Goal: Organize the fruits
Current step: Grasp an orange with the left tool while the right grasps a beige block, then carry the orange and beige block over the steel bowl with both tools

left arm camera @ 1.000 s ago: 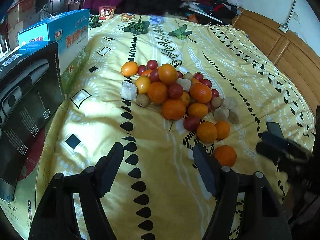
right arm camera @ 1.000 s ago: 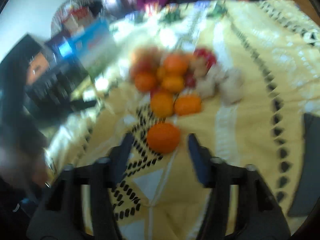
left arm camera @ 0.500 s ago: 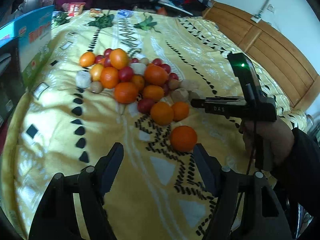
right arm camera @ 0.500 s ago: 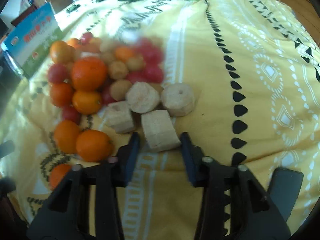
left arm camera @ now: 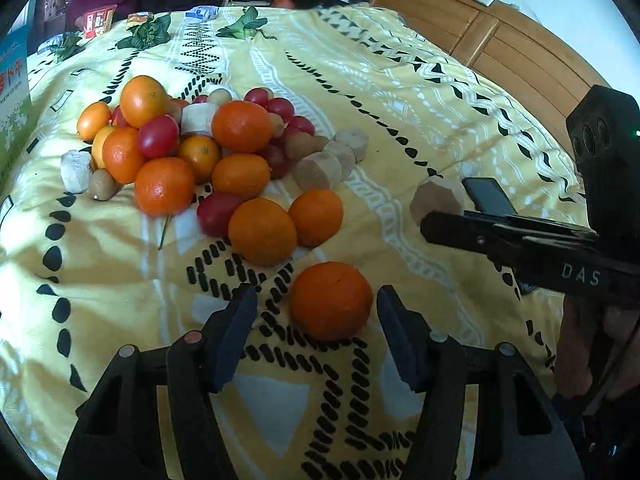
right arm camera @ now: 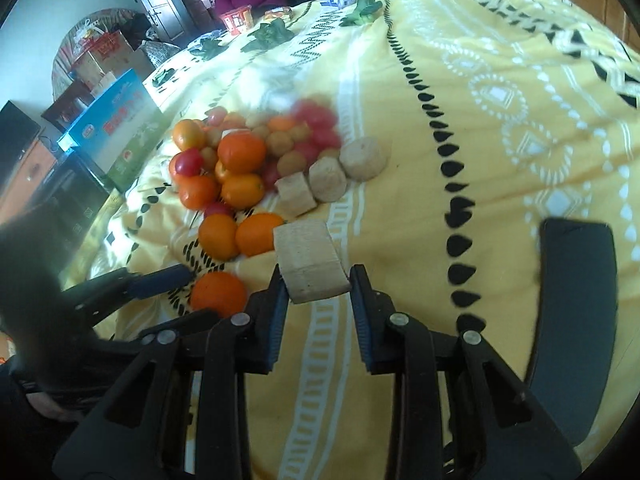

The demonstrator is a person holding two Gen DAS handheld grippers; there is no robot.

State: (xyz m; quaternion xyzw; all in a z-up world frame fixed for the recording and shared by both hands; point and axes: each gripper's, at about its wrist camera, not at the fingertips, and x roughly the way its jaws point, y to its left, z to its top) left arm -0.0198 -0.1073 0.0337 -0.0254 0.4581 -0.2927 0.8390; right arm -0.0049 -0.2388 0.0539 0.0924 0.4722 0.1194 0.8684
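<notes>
A: What does the left wrist view show that the other view does not?

B: Left of the lone orange [left arm camera: 331,300] it shows the whole fruit pile [left arm camera: 192,152] sharply: oranges, red cherry tomatoes, a kiwi at its left edge. It also shows the wooden headboard [left arm camera: 500,40] far behind the orange. The right wrist view blurs the back of the pile, but it shows the blue box [right arm camera: 116,136] beside the bed and the flat faces of the tan cut chunk [right arm camera: 310,264].

A: And the jaws?

B: The left gripper [left arm camera: 316,320] has just been closing. The lone orange lies on the yellow bedspread [left arm camera: 120,280] between its fingers, and a gap is visible on each side, so it is not gripped. To the right of the orange, the right gripper [right arm camera: 318,280] is clenched on the tan chunk, whose sides both pads press. The chunk sits apart from the pile, just right of the orange.
</notes>
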